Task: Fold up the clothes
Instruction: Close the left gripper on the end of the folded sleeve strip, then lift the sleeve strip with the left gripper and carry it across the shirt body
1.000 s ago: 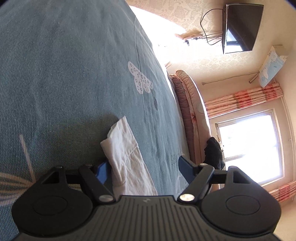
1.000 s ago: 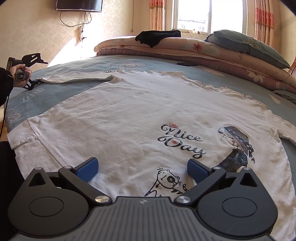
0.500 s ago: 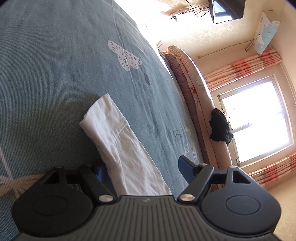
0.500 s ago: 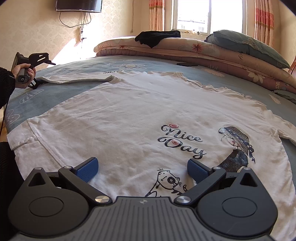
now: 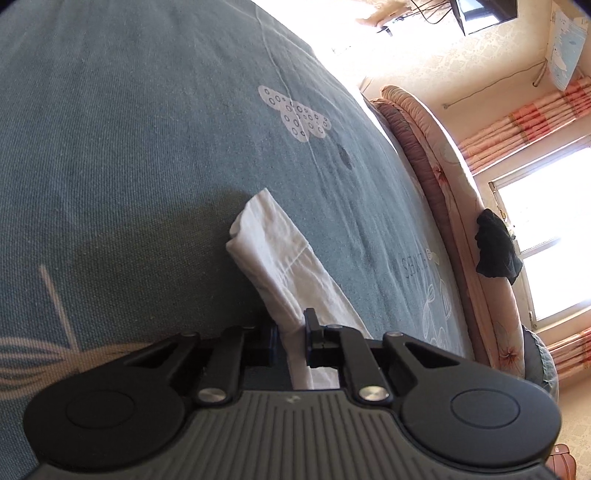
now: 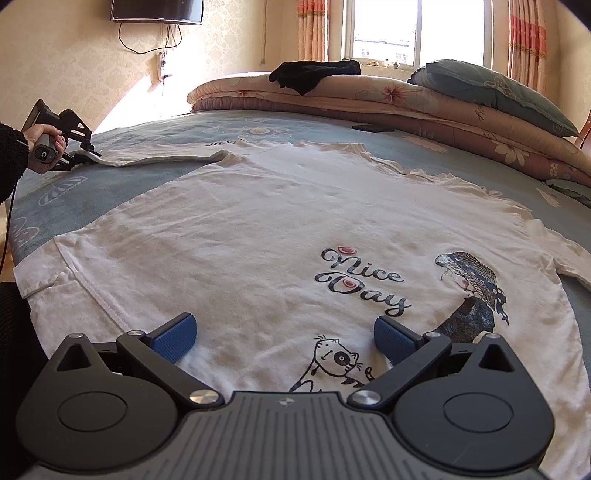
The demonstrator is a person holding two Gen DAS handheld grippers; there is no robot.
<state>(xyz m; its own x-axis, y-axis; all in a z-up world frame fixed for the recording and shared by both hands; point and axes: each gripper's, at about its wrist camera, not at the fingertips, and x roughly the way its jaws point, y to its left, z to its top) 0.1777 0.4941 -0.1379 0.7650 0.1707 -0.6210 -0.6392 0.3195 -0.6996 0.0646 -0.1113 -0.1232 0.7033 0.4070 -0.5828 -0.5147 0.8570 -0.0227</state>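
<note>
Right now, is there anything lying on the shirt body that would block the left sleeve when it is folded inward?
Nothing visible. The left gripper is closing on the sleeve, and the shirt lies flat and bare; the right gripper hovers open at its hem.

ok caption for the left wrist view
Left gripper closing on the white sleeve over the blue-grey bedspread.

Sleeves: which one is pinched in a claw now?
The long sleeve stretched toward the TV wall; the left claw is closing on it. The other lies free.
</note>
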